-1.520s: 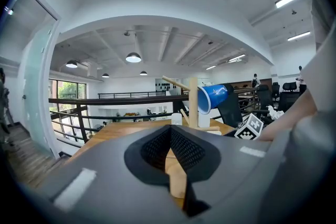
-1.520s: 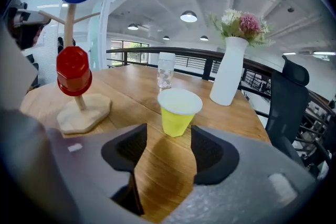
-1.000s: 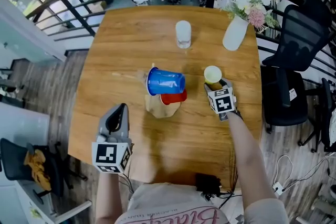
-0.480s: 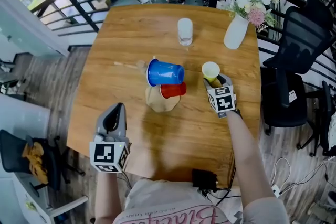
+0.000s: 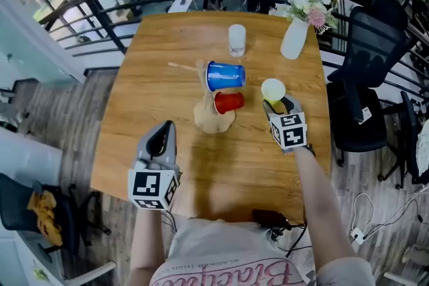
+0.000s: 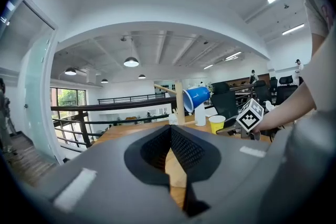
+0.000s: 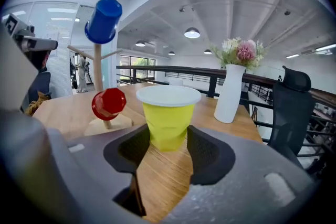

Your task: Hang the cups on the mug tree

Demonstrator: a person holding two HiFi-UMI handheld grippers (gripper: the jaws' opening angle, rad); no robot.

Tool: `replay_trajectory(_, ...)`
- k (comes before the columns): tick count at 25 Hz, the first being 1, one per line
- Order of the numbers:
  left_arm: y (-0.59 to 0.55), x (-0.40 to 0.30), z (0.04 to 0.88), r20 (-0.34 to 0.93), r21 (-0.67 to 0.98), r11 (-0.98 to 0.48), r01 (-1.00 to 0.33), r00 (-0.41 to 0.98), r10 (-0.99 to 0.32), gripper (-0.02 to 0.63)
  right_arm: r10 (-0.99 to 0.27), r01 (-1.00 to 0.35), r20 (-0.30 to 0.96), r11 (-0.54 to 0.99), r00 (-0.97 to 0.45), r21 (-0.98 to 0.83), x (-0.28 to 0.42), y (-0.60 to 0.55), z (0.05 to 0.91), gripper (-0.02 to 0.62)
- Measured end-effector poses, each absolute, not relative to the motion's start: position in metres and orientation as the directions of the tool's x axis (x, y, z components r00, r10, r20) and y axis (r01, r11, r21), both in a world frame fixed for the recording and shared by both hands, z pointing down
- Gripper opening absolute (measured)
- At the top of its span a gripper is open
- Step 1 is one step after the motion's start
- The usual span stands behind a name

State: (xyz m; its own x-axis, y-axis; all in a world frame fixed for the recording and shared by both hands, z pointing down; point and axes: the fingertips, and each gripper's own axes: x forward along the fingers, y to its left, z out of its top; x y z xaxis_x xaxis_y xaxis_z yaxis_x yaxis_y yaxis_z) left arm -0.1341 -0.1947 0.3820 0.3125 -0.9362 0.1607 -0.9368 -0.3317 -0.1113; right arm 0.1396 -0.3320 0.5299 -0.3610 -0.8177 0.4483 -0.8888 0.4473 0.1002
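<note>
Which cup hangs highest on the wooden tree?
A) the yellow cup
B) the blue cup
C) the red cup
B: the blue cup sits on a peg near the top of the wooden tree, above the red cup, and the yellow cup is not on the tree at all.

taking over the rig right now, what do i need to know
Left claw: shut, empty, over the near side of the table.
Right claw: jaws have just been closing, now gripping the yellow cup.
Done: blue cup and red cup hang on the mug tree.
Left: hang the yellow cup; perhaps also the clear cup standing at the far side.
</note>
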Motion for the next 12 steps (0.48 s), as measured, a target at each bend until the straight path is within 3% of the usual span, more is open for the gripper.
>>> replay_trajectory(12,-0.177,-0.152,0.37,0.08,-0.04,-0.43,-0.902,0.426,-0.901,0.018,-0.852,-0.912,0.42,0.394,-0.314,0.117,0.082,-0.252,0.501,0.225)
